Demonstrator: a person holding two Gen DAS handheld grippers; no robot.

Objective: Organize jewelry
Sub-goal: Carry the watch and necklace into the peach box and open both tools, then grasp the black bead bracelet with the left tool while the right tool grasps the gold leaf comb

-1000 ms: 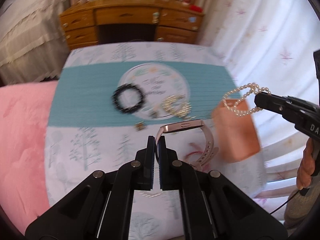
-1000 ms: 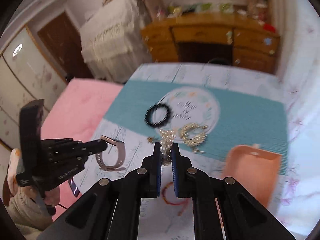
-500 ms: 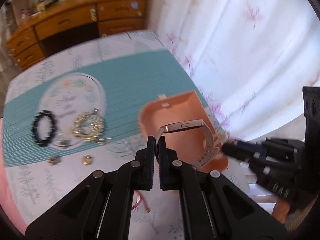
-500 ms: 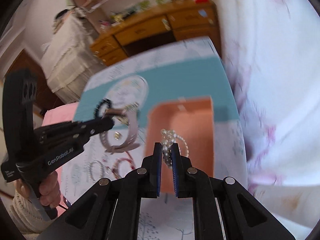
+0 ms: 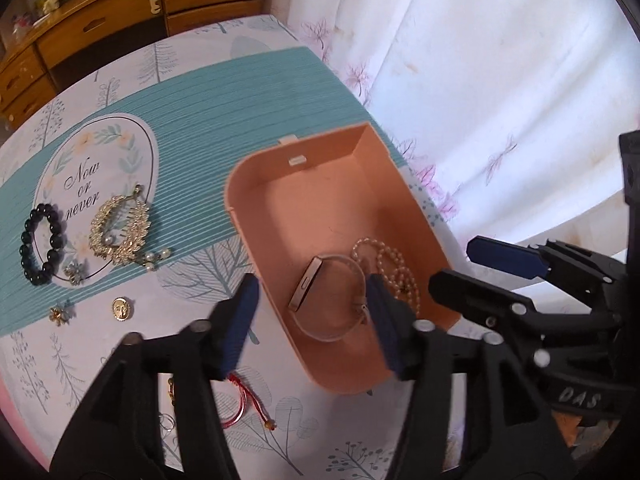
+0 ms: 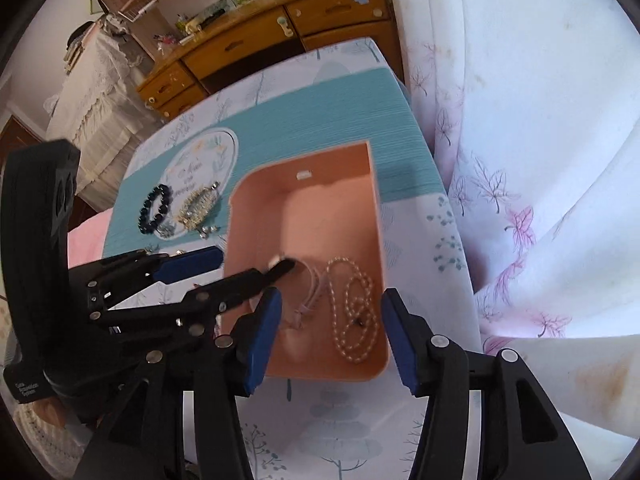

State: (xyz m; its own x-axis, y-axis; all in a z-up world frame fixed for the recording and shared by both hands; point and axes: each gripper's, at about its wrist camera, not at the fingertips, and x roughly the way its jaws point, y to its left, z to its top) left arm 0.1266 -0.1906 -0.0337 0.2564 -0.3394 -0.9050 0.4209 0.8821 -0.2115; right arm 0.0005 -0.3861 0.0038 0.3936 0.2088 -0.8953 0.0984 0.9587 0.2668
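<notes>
A peach box [image 5: 304, 148] stands open on the table's right side. A rose-gold watch [image 5: 308, 292] and a pearl necklace [image 5: 396, 264] lie loose on its floor. My left gripper [image 5: 311, 284] hovers over the watch with its jaws opening; the pads touch nothing. My right gripper [image 6: 332, 300] hangs over the pearl necklace [image 6: 356, 320], its jaws opening too, apart from the strand. In the right wrist view the left gripper [image 6: 254, 261] partly hides the watch [image 6: 310, 292] inside the box [image 6: 304, 164]. The right gripper [image 5: 452, 264] shows at the box's right rim.
On the teal placemat [image 5: 220, 92] lie a black bead bracelet [image 5: 40, 248] and a gold leaf ornament [image 5: 118, 232]. Small gold pieces [image 5: 120, 307] and a red cord bracelet [image 5: 244, 400] sit nearer me. A white curtain [image 5: 480, 80] hangs right of the table; a wooden dresser [image 5: 120, 12] stands behind.
Both grippers swung right and down over the peach box. The left one let go of the watch, the right one let go of the pearls; both pieces now lie in the box.
</notes>
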